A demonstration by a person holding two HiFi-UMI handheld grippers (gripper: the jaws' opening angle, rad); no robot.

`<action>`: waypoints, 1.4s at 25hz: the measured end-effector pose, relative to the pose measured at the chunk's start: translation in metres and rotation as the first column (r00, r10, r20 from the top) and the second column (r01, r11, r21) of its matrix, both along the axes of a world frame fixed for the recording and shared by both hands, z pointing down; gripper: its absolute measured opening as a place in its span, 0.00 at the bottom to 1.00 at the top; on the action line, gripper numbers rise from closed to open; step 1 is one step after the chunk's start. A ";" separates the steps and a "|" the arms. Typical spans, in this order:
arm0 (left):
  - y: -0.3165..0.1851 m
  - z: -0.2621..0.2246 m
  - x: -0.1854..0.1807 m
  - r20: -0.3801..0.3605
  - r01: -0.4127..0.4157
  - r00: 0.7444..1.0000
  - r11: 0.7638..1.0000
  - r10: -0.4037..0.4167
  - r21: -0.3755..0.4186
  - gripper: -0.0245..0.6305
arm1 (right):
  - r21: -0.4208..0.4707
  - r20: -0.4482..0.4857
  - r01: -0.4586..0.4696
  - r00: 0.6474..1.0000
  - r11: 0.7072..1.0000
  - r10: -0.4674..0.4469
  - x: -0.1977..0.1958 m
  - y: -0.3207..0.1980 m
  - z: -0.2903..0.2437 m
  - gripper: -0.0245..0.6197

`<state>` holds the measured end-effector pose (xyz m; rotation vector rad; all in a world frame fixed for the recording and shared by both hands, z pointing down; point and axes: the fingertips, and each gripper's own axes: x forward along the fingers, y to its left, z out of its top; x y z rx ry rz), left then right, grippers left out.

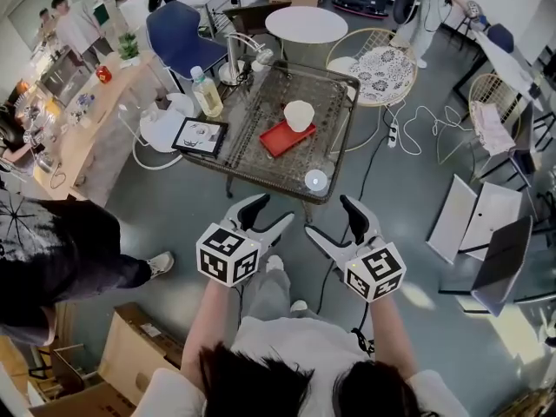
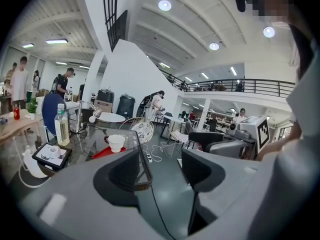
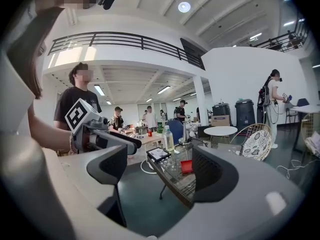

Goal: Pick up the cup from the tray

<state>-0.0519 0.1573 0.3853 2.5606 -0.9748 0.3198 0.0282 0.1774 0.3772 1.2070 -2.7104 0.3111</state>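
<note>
Standing by the person, one notes:

- Cup (image 1: 299,115): white, upright, mouth up, long axis vertical. It sits on the far end of the red tray (image 1: 274,142), near the middle of the glass table (image 1: 246,159). No handle can be made out.
- Tray: lies flat, its long axis slanting from near-left to far-right.
- Left gripper (image 1: 271,211): jaws apart, nothing between them. It is short of the table's near edge and well apart from the cup.
- Right gripper (image 1: 330,218): jaws apart, empty, level with the left one and just as far off.
- Bearing: the cup lies straight ahead across the table, about midway between the two grippers. Neither hand looks clearly nearer, and either would reach forward over the near edge.
</note>
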 end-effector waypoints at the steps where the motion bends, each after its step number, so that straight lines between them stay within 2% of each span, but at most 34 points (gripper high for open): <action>1: -0.006 0.000 0.000 -0.004 -0.002 1.000 1.000 0.002 0.000 0.42 | 0.005 -0.002 -0.009 1.000 1.000 0.009 0.000 -0.006 -0.001 0.68; 6: -0.029 0.004 -0.004 -0.003 -0.011 1.000 1.000 0.011 -0.009 0.42 | -0.004 -0.013 -0.023 1.000 1.000 0.023 -0.006 -0.029 0.001 0.70; 9: -0.046 0.005 -0.008 0.018 -0.041 0.999 0.999 0.041 -0.006 0.42 | -0.008 -0.020 -0.024 1.000 1.000 0.024 -0.014 -0.044 0.001 0.70; 12: -0.062 0.005 -0.008 0.010 -0.070 0.997 0.998 0.070 -0.003 0.42 | -0.016 -0.016 -0.042 0.999 0.999 0.041 -0.018 -0.057 0.004 0.70; 17: -0.083 0.010 -0.014 0.060 -0.104 0.993 0.994 0.103 0.017 0.42 | -0.027 -0.035 -0.077 0.997 0.997 0.076 -0.023 -0.082 0.012 0.71; 25: -0.138 0.018 -0.026 0.019 -0.115 0.993 0.993 0.115 0.000 0.42 | -0.012 -0.057 -0.126 0.990 0.992 0.125 -0.033 -0.130 0.017 0.71; 30: -0.159 0.021 -0.032 0.036 -0.144 0.989 0.990 0.144 0.003 0.42 | -0.029 -0.135 -0.106 0.986 0.994 0.101 -0.045 -0.146 0.033 0.71; 35: -0.170 0.027 -0.033 0.052 -0.165 0.985 0.986 0.165 -0.007 0.42 | -0.036 -0.103 -0.119 0.988 0.992 0.115 -0.047 -0.160 0.031 0.72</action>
